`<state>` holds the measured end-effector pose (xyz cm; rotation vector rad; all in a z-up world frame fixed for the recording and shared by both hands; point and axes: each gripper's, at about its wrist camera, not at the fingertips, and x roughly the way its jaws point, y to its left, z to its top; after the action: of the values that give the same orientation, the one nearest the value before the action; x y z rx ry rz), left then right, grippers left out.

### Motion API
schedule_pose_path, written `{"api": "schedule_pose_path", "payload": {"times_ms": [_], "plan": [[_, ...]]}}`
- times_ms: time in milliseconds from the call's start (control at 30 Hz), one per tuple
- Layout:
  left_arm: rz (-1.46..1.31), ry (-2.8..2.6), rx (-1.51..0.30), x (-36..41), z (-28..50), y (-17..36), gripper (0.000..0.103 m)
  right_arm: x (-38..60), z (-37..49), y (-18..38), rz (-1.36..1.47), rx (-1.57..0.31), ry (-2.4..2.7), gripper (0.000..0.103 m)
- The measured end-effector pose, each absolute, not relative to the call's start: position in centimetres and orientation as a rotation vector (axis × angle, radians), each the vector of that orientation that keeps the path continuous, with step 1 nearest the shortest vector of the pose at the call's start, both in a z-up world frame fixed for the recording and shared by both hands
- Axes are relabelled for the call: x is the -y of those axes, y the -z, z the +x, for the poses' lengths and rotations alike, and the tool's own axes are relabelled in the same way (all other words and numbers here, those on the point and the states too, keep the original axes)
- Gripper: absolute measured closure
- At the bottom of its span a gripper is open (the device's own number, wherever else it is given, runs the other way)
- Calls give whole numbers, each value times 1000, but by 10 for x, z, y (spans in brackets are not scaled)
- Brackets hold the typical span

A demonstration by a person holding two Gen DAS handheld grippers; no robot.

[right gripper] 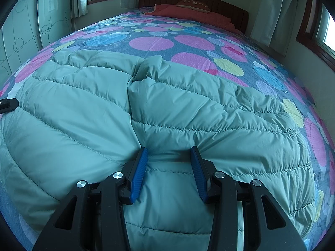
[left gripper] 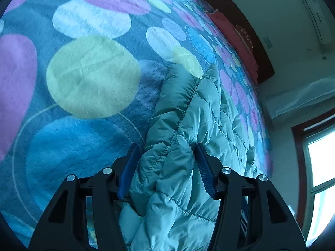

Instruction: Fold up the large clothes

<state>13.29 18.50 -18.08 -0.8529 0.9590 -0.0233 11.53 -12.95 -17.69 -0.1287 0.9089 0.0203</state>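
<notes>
A teal quilted puffer jacket (right gripper: 83, 104) lies spread across the near part of the bed. In the right wrist view my right gripper (right gripper: 169, 149) is shut on the jacket's near edge, and wrinkles fan out from the blue pads (right gripper: 139, 173). In the left wrist view my left gripper (left gripper: 167, 146) is shut on a thick bunched fold of the jacket (left gripper: 188, 115), which fills the gap between its pads (left gripper: 204, 167). The view there is rolled to one side. A black part at the left edge of the right wrist view (right gripper: 8, 105) lies against the jacket's left side.
The bed carries a blue blanket with big pink, yellow and pale circles (right gripper: 152, 41) (left gripper: 92, 77). A red pillow (right gripper: 188, 14) and a dark headboard (right gripper: 209, 4) are at the far end. Windows (left gripper: 320, 156), curtains (right gripper: 270, 10) and a wardrobe (right gripper: 21, 41) flank the bed.
</notes>
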Motion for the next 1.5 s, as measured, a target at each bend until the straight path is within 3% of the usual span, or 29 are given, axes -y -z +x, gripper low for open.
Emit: {"api": "schedule_pose_path", "payload": {"times_ms": [400,567,733,1033,1233,1333,1500], "plan": [[-908,8,-931,-174,152,190,48,128,114,178,-130,-906,-20,60],[-870,22,-920,-169,149,185,78,128,114,178,-131,-905,-20,60],[-795,15,-881,-160,143,162,92,128,114,178,-130,-905,-20,60],[-624,67,-782,-113,128,78,94,152,116,160,-52,-915,-43,60],[-466,130,-736,-40,117,31,94,214,96,130,1,-863,16,59],[-385,172,-734,8,115,19,94,252,84,123,23,-850,65,50],[-281,249,-789,94,113,27,94,318,65,126,57,-861,151,50]]}}
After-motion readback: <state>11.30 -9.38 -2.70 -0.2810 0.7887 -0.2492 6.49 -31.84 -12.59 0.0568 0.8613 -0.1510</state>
